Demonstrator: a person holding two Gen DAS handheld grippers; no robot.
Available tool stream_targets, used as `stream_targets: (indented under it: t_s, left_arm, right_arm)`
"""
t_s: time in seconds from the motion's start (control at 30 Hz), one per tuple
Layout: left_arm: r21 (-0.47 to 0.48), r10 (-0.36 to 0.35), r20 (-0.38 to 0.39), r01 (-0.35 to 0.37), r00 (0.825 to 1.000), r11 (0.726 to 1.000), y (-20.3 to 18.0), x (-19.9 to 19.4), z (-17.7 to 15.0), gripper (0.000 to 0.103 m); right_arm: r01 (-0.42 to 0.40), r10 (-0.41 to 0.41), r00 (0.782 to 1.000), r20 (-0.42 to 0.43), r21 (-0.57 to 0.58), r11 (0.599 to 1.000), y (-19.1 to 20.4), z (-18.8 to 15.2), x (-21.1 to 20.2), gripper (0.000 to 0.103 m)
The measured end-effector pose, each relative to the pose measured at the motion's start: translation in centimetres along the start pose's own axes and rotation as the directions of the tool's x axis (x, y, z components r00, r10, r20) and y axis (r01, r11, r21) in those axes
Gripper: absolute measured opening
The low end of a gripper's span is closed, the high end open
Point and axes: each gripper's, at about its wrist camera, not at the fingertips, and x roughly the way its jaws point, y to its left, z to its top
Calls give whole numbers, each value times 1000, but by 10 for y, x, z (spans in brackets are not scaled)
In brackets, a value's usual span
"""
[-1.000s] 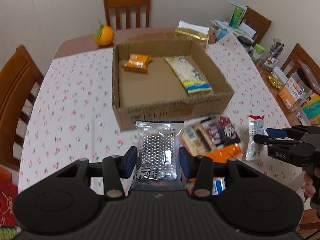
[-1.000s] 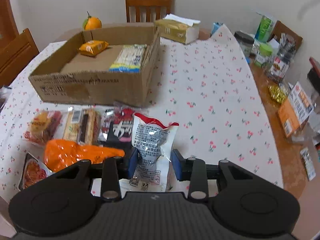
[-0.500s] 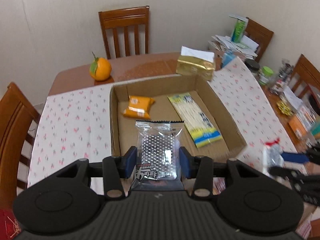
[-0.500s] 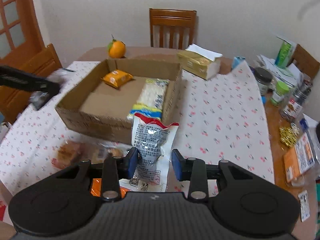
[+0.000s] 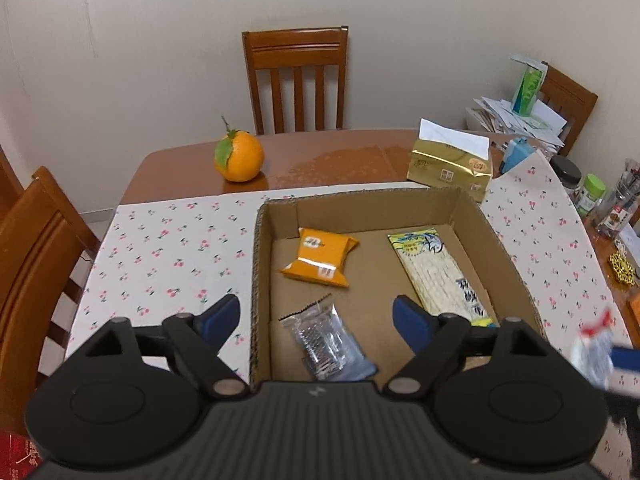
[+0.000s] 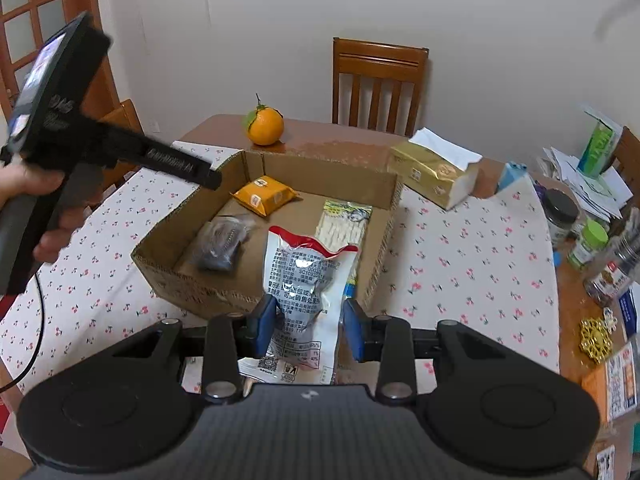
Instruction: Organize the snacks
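Two grippers work above a table (image 5: 328, 152) partly covered by a cherry-print cloth (image 5: 168, 248), with wooden chairs (image 5: 296, 80) around it. Near the middle sits an open cardboard box (image 5: 262, 280), holding three snacks. Along its right side lies a long pale noodle pack (image 5: 436, 272); at the back left lies an orange packet (image 5: 320, 258); in the front left corner lies a clear silver packet (image 5: 330, 344), tilted on the box floor. The left gripper (image 5: 316, 318) hangs over that corner with its blue-padded fingers spread wide, touching nothing, the silver packet below and between them. In the right wrist view a hand (image 6: 52, 216) grips the left tool's handle at the left edge. The right gripper (image 6: 308, 328) sits just in front of the box's near wall, its fingers closed narrow on a white pouch (image 6: 306, 296) with a red top edge, held upright. Behind the box stand an orange (image 5: 239, 156) with a green leaf and a gold tissue pack (image 5: 450, 166). Jars, papers and other clutter crowd the table's right edge, too small to tell apart
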Motion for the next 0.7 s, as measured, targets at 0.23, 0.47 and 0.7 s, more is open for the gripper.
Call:
stream_targets:
  t_s: [0.23,0.47,0.7]
  left_arm:
    - [-43,14,-9,-15,1000,999,8,-25,-24,89]
    - [-107,41,-17,-43,999,993,22,-50,-58,89]
    - [-152,88,-43,-94,995,984,37,-67,-87,89]
  right_arm:
    - [-55,55,998,10,-30,998,8,31,28,41]
    - [-85,87,996,21,-70,994,22,72,69,42]
    - [-77,77,997,0,-83,994,34,94,110,42]
